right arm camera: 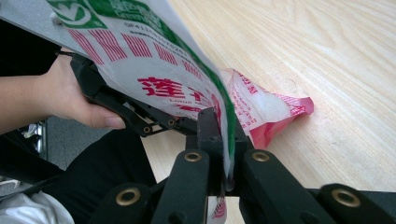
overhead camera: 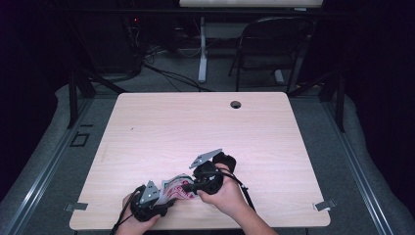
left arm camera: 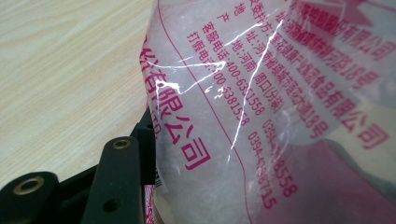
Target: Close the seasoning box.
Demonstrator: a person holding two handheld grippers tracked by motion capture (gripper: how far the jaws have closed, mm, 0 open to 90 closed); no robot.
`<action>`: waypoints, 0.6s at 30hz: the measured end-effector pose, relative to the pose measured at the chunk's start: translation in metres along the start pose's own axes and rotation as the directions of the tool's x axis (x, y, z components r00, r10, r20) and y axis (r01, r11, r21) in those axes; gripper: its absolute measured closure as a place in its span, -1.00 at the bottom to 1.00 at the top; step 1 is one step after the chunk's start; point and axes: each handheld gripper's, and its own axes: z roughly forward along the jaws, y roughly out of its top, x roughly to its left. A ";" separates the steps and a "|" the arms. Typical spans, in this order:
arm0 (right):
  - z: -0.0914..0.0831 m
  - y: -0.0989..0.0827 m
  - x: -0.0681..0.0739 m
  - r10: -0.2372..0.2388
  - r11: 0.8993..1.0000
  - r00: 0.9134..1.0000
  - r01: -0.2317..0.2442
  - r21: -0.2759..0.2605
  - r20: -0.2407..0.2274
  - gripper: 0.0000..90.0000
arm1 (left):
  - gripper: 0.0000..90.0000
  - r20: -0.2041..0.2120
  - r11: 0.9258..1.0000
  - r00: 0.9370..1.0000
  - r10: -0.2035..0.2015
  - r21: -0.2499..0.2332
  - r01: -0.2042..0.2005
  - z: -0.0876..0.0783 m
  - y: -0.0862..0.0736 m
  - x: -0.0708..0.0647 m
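A clear plastic bag (overhead camera: 175,189) with red print, and green print near its top, is held up between both grippers near the table's front edge. My right gripper (overhead camera: 187,187) is shut on the bag's (right arm camera: 154,70) edge, with the film pinched between its two jaws (right arm camera: 225,140). The left gripper (overhead camera: 168,199) reaches in from the left, held by a hand (right arm camera: 60,98). In the left gripper view the bag (left arm camera: 261,116) lies against one black finger (left arm camera: 119,177) and hides the other. I cannot tell whether those pads press on it. The bag's lower end (right arm camera: 275,116) rests on the wood.
The light wooden table (overhead camera: 195,122) has a round cable hole (overhead camera: 236,104) near its far edge. Beyond it stand a folding chair (overhead camera: 274,44) and a white desk leg (overhead camera: 202,49), with cables on the floor. Grey mats flank the table.
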 end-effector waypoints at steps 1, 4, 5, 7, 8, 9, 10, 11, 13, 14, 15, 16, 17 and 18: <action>-0.001 0.000 0.000 -0.002 1.000 1.000 0.002 -0.003 -0.001 1.00 | 0.14 -0.003 1.000 1.000 0.005 0.000 -0.005 -0.001 0.001 0.000; -0.002 0.000 0.001 -0.001 1.000 1.000 0.001 -0.018 -0.002 1.00 | 0.15 -0.015 1.000 1.000 0.006 -0.008 -0.006 -0.003 0.002 -0.001; -0.002 0.000 0.001 0.000 1.000 1.000 -0.001 -0.022 -0.003 1.00 | 0.16 -0.016 1.000 1.000 0.011 -0.004 -0.011 -0.004 0.003 -0.001; -0.005 0.001 0.001 -0.012 1.000 1.000 0.012 -0.012 -0.004 1.00 | 0.16 -0.026 1.000 0.999 0.018 -0.005 -0.018 -0.005 0.005 -0.001; -0.005 0.001 0.001 -0.012 1.000 1.000 0.012 -0.017 -0.003 1.00 | 0.16 -0.033 1.000 0.999 0.019 -0.010 -0.019 -0.005 0.005 -0.002; -0.006 0.002 0.002 -0.014 1.000 1.000 0.014 -0.022 0.000 1.00 | 0.16 -0.034 1.000 0.999 0.022 -0.007 -0.022 -0.006 0.006 -0.002; -0.006 0.002 0.002 -0.013 1.000 1.000 0.013 -0.028 -0.001 1.00 | 0.17 -0.038 1.000 0.999 0.020 -0.009 -0.020 -0.007 0.007 -0.002; -0.006 0.002 0.003 -0.012 0.999 1.000 0.012 -0.036 0.000 1.00 | 0.17 -0.043 1.000 0.999 0.025 -0.009 -0.026 -0.008 0.007 -0.002; -0.008 0.003 0.003 -0.026 0.999 1.000 0.026 -0.033 0.003 1.00 | 0.17 -0.054 1.000 0.998 0.028 -0.012 -0.029 -0.010 0.009 -0.003; -0.008 0.003 0.004 -0.024 0.999 1.000 0.024 -0.041 0.004 1.00 | 0.17 -0.055 0.999 0.998 0.034 -0.010 -0.035 -0.011 0.010 -0.002; -0.009 0.003 0.004 -0.026 0.999 1.000 0.026 -0.043 0.004 1.00 | 0.18 -0.061 0.999 0.998 0.034 -0.013 -0.035 -0.011 0.011 -0.003; -0.010 0.003 0.004 -0.027 0.999 1.000 0.027 -0.045 0.004 1.00 | 0.18 -0.065 0.999 0.997 0.037 -0.013 -0.038 -0.012 0.011 -0.003; -0.011 0.003 0.004 -0.034 0.999 0.999 0.034 -0.041 0.008 1.00 | 0.18 -0.071 0.999 0.997 0.039 -0.016 -0.040 -0.011 0.012 -0.004; -0.012 0.003 0.005 -0.032 0.998 0.999 0.033 -0.046 0.010 1.00 | 0.18 -0.069 0.999 0.997 0.038 -0.013 -0.039 -0.012 0.013 -0.004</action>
